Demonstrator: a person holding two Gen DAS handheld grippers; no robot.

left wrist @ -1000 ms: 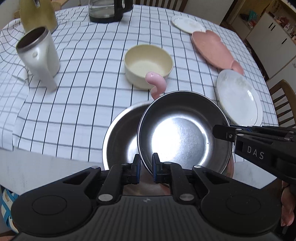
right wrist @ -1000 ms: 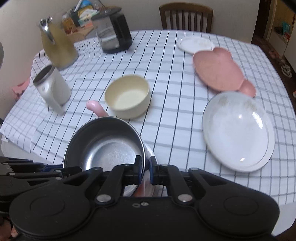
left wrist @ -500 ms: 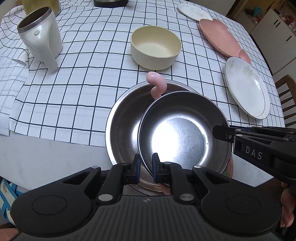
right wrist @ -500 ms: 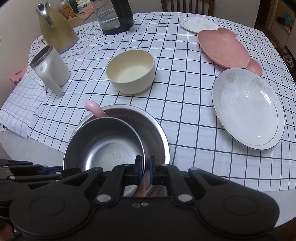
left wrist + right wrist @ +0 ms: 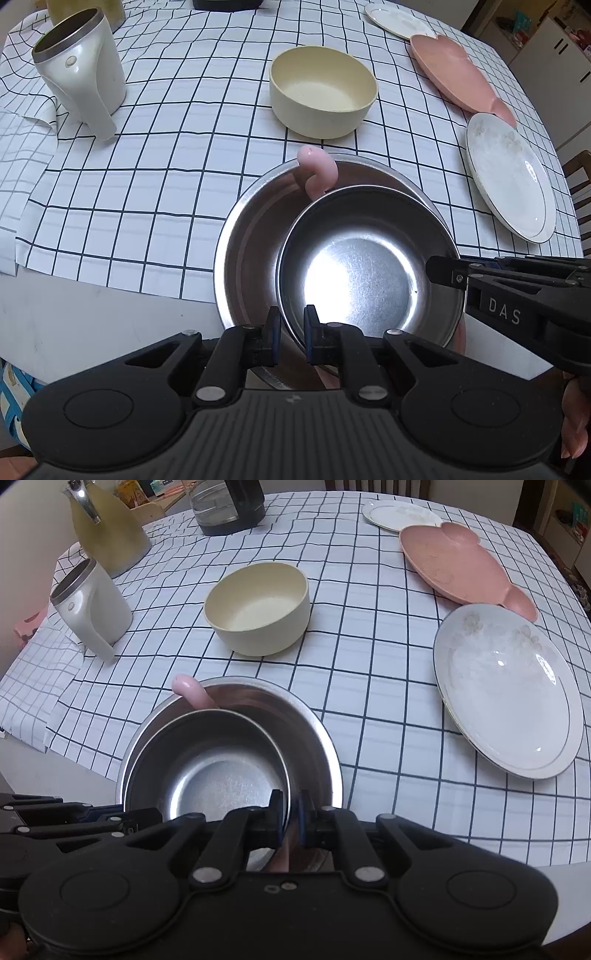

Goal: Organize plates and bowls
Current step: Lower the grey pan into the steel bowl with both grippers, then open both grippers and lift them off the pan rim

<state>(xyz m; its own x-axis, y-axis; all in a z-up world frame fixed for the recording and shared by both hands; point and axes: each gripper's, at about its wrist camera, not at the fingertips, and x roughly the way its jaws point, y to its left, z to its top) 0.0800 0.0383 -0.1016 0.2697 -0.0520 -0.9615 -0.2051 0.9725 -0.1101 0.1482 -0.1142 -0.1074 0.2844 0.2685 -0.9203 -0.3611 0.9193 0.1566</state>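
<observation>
Checked tablecloth point(image 5: 155, 192); shiny small steel bowl point(image 5: 354, 266) over larger steel bowl point(image 5: 251, 236), both grippers' jaws clamping its rim.

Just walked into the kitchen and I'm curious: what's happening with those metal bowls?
A person with two handheld grippers is nesting steel bowls. The left gripper and right gripper each pinch the rim of the smaller steel bowl, holding it inside the larger steel bowl at the table edge. A pink curved handle sticks up behind. The cream bowl, white plate and pink dish lie on the checked tablecloth.
</observation>
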